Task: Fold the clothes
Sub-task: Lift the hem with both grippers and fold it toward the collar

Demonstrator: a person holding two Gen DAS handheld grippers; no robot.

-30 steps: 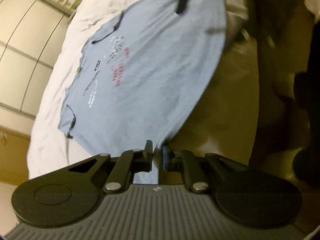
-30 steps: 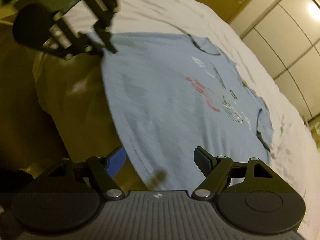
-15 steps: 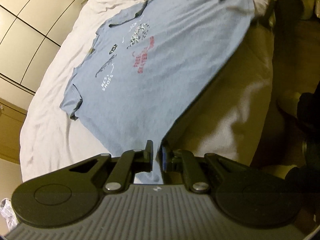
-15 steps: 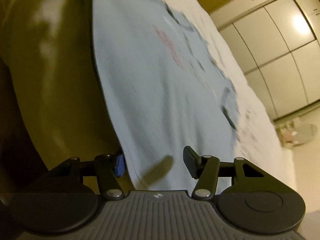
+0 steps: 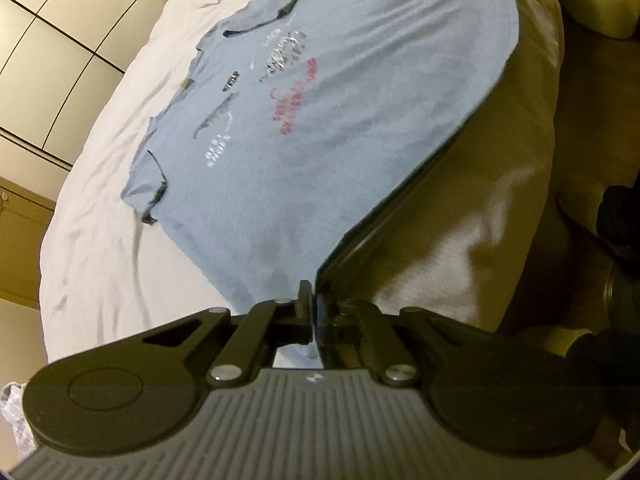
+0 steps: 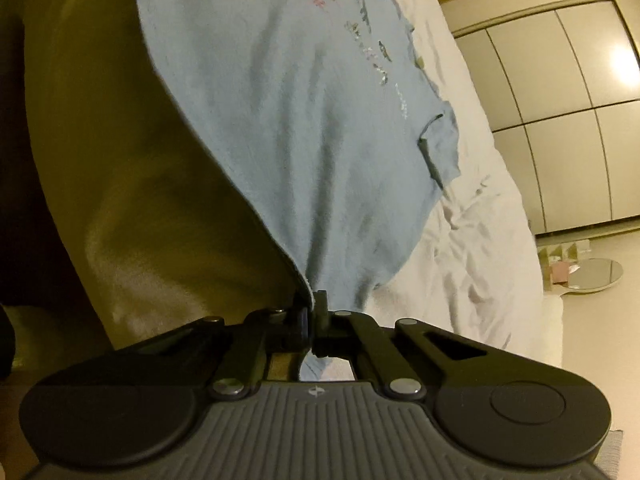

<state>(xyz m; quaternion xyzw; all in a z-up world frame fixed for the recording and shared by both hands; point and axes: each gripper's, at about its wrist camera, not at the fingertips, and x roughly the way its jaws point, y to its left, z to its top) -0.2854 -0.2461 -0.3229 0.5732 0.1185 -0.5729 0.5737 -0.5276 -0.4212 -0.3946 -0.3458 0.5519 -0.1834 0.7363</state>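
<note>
With the hem lifted off the near edge of the bed (image 5: pixel 100 264), the blue T-shirt (image 5: pixel 320 128) lies stretched away from both tools, its collar end resting on the white sheet far from that edge and its bottom end hanging in the air over the bed's side. The left gripper (image 5: pixel 311 312) has its jaws pinched tight on one hem corner; the right gripper (image 6: pixel 314 316) is likewise clamped on the other corner, cloth gathered between its fingers. The shirt's long axis runs from the hem straight out toward the collar — directly ahead of each gripper, along the line its fingers point. Neither hand is nearer: each holds its own end of the hem, and the hem between them runs parallel to the bed's edge, pulled fairly taut in the left wrist view. Printed lettering faces up, beyond the middle of the bed. Judging from this hold, the coming move is probably a forward carry of the hem toward the collar, both grippers travelling together so the fold line stays square to the bed's edge.
</note>
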